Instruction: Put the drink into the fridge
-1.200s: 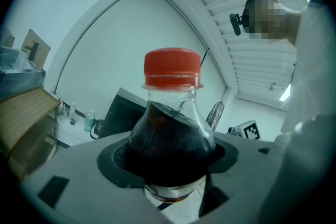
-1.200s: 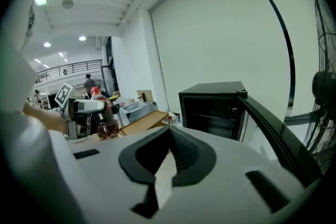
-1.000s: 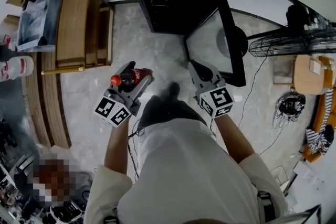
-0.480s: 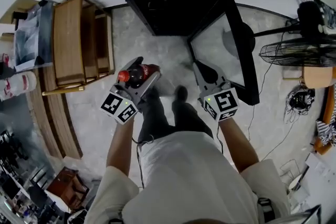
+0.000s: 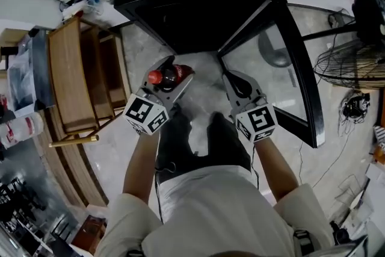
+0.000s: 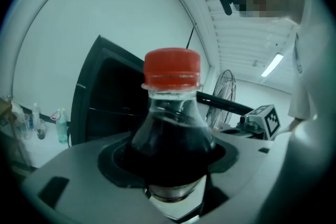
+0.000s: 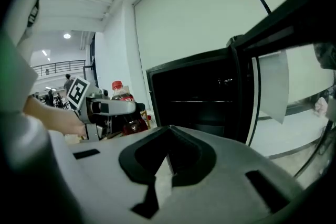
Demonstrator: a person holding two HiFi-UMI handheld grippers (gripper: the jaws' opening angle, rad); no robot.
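drink bottle (image 6: 170,134), cap up, is clamped in the left claw (image 5: 174,70) just before the open fridge (image 5: 192,3), its dark mouth straight ahead, while the right claw (image 5: 236,85), closed on nothing, hangs nearer the fridge's door (image 5: 299,78).

Wooden rack (image 5: 67,78) left; standing fan (image 5: 354,64) right; marble floor (image 5: 206,92).

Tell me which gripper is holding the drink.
The left gripper: its jaws clamp the red-capped cola bottle. The right gripper has its jaws shut with nothing between them.
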